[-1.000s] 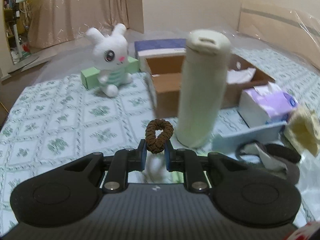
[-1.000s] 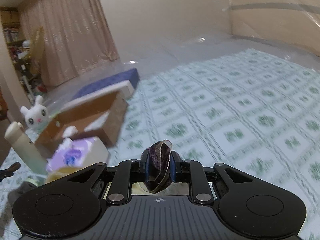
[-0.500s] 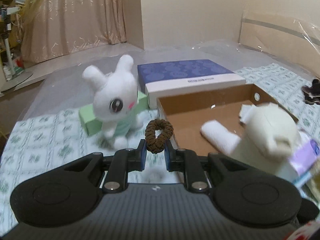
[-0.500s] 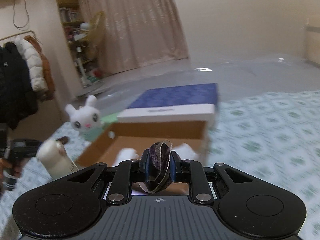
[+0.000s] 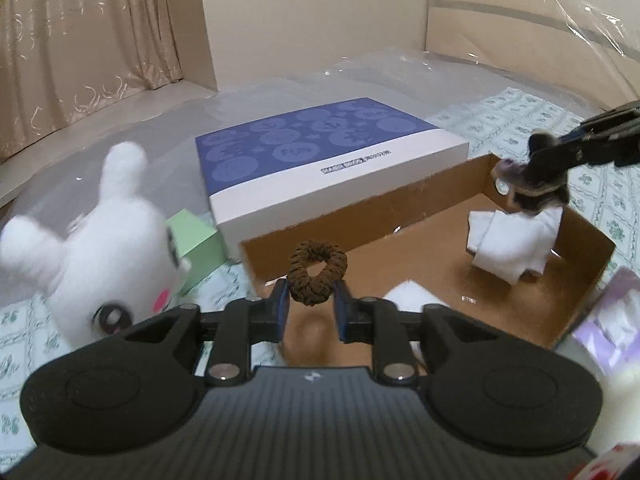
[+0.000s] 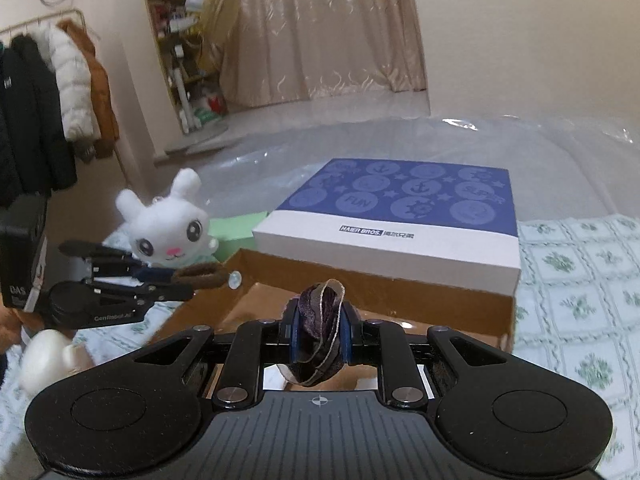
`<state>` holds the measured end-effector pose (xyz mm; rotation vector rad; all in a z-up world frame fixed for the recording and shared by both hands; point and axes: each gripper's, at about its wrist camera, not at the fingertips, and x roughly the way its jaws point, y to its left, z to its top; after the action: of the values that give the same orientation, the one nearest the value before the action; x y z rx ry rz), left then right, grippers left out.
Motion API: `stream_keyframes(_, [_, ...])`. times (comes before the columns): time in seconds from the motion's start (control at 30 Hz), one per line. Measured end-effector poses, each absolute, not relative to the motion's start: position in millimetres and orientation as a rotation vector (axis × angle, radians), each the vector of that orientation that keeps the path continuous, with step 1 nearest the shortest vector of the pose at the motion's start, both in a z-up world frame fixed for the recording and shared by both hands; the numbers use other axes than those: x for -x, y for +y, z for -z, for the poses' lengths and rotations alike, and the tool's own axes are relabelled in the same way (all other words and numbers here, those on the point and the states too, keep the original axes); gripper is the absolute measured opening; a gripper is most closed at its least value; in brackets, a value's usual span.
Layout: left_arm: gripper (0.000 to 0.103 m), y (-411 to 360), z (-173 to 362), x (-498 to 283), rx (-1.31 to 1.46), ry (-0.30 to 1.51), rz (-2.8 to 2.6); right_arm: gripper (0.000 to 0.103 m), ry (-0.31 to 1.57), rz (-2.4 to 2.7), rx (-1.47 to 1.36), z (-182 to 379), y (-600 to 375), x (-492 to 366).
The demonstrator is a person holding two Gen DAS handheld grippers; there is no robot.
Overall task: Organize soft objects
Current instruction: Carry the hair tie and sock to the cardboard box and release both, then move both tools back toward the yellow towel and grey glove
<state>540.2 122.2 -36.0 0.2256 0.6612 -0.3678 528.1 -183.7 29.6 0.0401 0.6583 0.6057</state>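
Note:
My left gripper [image 5: 310, 306] is shut on a brown braided hair tie [image 5: 318, 272], held over the near left corner of the open cardboard box [image 5: 360, 210]. My right gripper [image 6: 319, 338] is shut on a dark purple scrunchie [image 6: 322, 336] and hangs over the box's right side [image 6: 440, 306]. The right gripper also shows in the left wrist view [image 5: 560, 156], above a folded white cloth [image 5: 512, 240] inside the box. The left gripper shows in the right wrist view [image 6: 188, 280], holding the hair tie [image 6: 202, 274]. A white plush rabbit [image 5: 108, 256] sits left of the box.
A blue and white lidded box [image 5: 320, 164] stands behind the cardboard box. A green box [image 5: 194, 240] is behind the rabbit. A purple tissue pack [image 5: 612, 312] lies at the right. A cream cylinder [image 6: 44, 356] is at the lower left. Clear plastic covers the bed's far part.
Both grippers moved in toward the cardboard box and now hang over it, each still holding its hair tie. The rabbit has shifted to the left in the left wrist view.

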Motion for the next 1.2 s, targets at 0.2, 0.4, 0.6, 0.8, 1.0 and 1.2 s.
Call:
stream_keyframes(0.2, [0.048,120,31,-554,-0.192,0.633,0.36,0.02,0.675,-0.595,-0.044,-20,-173,-545])
stream_keyframes(0.4, [0.048,126,33,-552,-0.201,0.646,0.343,0.032,0.67,-0.576,-0.077,-17,-170,-553])
stream_keyframes(0.6, [0.048,142,36,-542,-0.175,0.677,0.298,0.049,0.643,-0.555,-0.125,-25,-175,-554])
stream_keyframes(0.8, [0.048,164,27,-511,-0.148,0.692,0.264,0.049,0.676,-0.561,-0.072,-29,-187,-536])
stream_keyframes(1.0, [0.048,189,16,-463,-0.086,0.714,0.206,0.049,0.704,-0.552,-0.07,-33,-212,-504])
stream_keyframes(1.2, [0.048,203,-1,-411,-0.033,0.752,0.175,0.049,0.715,-0.547,-0.088,-49,-237,-465])
